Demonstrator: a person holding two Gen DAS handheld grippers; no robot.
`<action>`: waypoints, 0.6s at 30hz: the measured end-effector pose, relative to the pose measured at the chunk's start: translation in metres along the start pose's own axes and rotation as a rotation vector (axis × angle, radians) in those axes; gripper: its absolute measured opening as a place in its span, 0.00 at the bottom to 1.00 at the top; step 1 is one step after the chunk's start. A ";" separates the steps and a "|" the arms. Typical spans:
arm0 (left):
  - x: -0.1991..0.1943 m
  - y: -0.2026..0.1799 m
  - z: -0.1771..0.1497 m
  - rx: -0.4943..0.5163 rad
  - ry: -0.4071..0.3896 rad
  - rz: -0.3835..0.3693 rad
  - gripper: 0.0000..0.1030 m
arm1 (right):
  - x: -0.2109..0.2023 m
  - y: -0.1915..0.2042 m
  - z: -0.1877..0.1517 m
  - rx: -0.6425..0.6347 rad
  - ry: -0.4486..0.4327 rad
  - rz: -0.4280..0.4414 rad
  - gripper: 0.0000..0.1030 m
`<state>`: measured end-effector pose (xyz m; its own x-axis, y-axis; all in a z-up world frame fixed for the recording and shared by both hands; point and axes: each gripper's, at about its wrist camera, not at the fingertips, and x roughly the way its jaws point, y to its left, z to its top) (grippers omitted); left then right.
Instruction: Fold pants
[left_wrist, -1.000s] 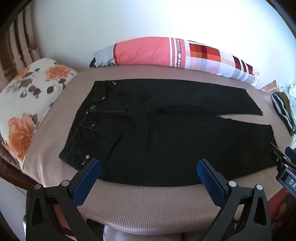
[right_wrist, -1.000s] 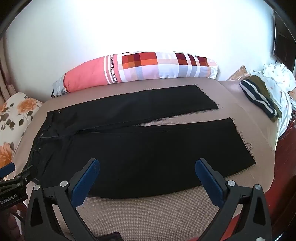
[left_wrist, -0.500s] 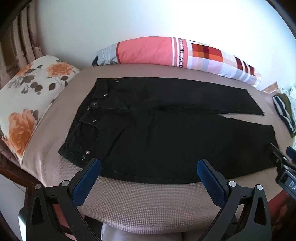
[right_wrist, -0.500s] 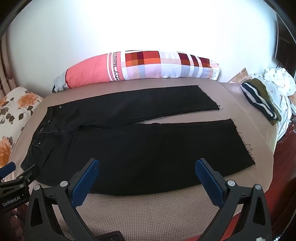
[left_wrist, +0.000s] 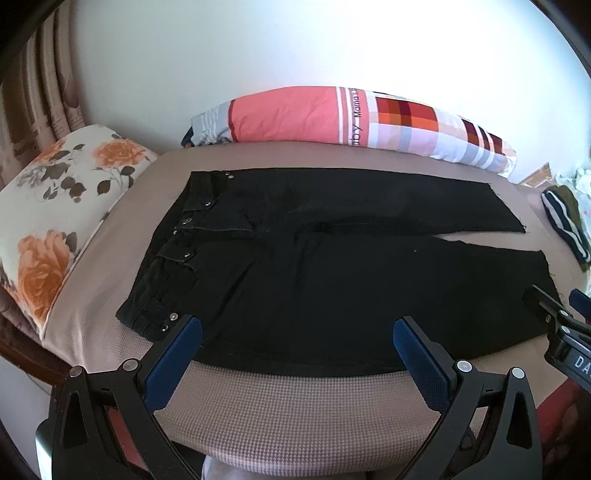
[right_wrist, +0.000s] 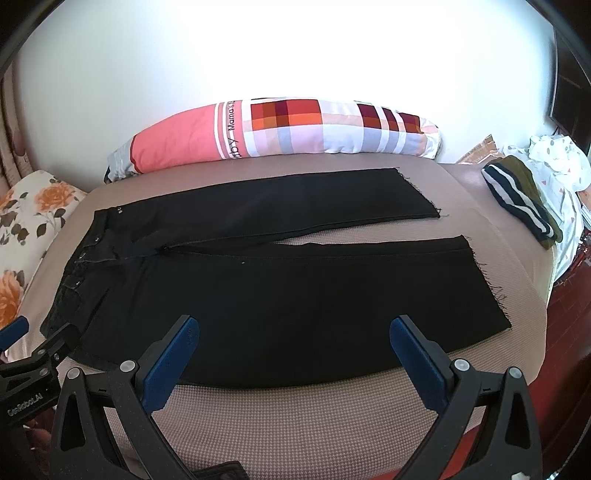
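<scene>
Black pants (left_wrist: 314, 273) lie flat on the tan bed cover, waistband to the left, both legs stretched right and slightly apart; they also show in the right wrist view (right_wrist: 280, 280). My left gripper (left_wrist: 297, 338) is open and empty, hovering over the near edge of the pants below the waistband. My right gripper (right_wrist: 295, 338) is open and empty over the near leg's lower edge. The right gripper shows at the right edge of the left wrist view (left_wrist: 565, 328); the left one shows at the left edge of the right wrist view (right_wrist: 29, 354).
A long pink and plaid pillow (right_wrist: 280, 129) lies along the wall. A floral pillow (left_wrist: 55, 225) is at the left. A striped folded garment (right_wrist: 517, 199) and white cloth (right_wrist: 557, 158) lie at the right. The bed cover (left_wrist: 295, 406) ends just in front of me.
Both cameras drifted slightly; in the left view the pants sit a little further right, in the right view a little lower. Both grippers stay open and empty.
</scene>
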<state>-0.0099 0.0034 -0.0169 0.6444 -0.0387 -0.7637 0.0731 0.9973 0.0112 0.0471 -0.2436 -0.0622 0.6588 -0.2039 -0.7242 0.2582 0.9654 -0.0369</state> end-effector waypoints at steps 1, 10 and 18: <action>0.001 -0.001 0.001 0.001 0.004 -0.008 1.00 | 0.000 0.000 0.000 0.000 0.001 0.001 1.00; 0.002 -0.004 -0.003 0.008 0.011 -0.006 1.00 | 0.000 0.001 0.002 -0.006 -0.009 -0.003 1.00; 0.007 0.002 -0.006 -0.020 0.033 -0.017 1.00 | -0.002 0.002 0.000 -0.016 -0.015 -0.014 1.00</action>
<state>-0.0099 0.0056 -0.0258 0.6176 -0.0541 -0.7847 0.0688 0.9975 -0.0146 0.0461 -0.2417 -0.0608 0.6656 -0.2199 -0.7132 0.2560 0.9649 -0.0585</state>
